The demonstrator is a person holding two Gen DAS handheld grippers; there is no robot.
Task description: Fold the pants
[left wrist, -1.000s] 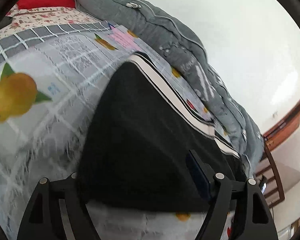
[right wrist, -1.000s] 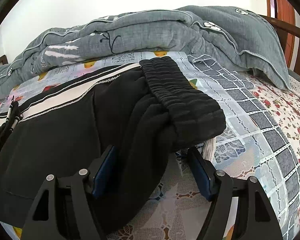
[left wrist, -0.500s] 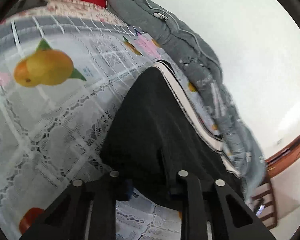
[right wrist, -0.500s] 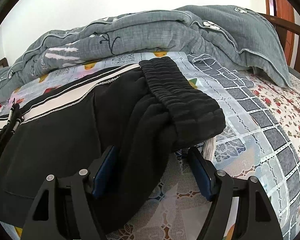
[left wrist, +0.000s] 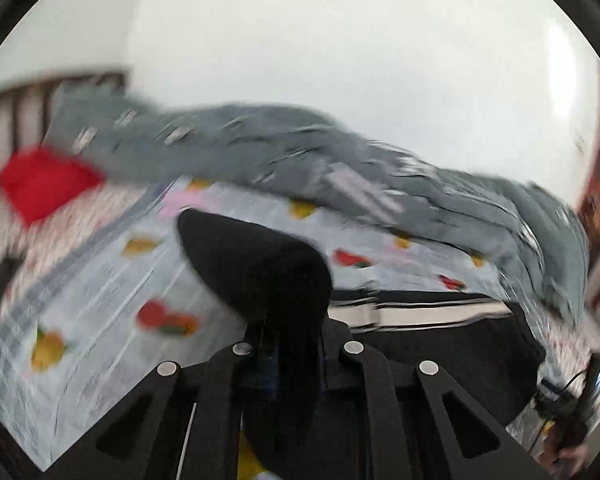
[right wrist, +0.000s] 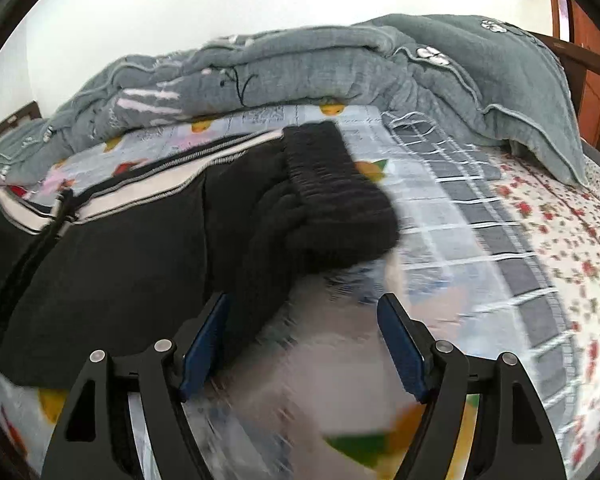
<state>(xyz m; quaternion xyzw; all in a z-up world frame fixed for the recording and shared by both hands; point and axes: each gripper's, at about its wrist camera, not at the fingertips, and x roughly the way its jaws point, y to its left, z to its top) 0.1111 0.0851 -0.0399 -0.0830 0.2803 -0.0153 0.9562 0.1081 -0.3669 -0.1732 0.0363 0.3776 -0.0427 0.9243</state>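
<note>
now the left gripper (left wrist: pixel 298 346) is clamping a bunch of the black pants (left wrist: pixel 256 268), fingers drawn close together with dark cloth pinched between them, where a second ago they were spread wide over the flat leg end. the view from that wrist is blurring heavily and is tipping up toward the white wall, so the bedsheet (left wrist: pixel 100 280), the red pillow (left wrist: pixel 40 184) and the grey quilt (left wrist: pixel 300 164) are all smearing; the gripped leg end is rising off the sheet as a dark hump, while the rest of the garment, with its white side stripe (left wrist: pixel 412 312), is lying flat to the right. that reads as the start of the fold, the leg end being carried toward the waist.

moving right, the right gripper (right wrist: pixel 302 340) is standing spread, blue pads apart; the left pad (right wrist: pixel 204 340) is touching the thick black cloth near the ribbed waistband (right wrist: pixel 332 184), the right pad (right wrist: pixel 400 348) is over bare sheet, and nothing is being pinched. compared with half a second back, the foreground sheet (right wrist: pixel 480 240) is now blurring, so this hand is beginning to shift too. the pants are lying across the fruit-print sheet in front of the quilt (right wrist: pixel 340 64), waist to the right. the fold looks barely begun: one end lifted, the other unheld, and the loose waist may slide unless it is pinned.
</note>
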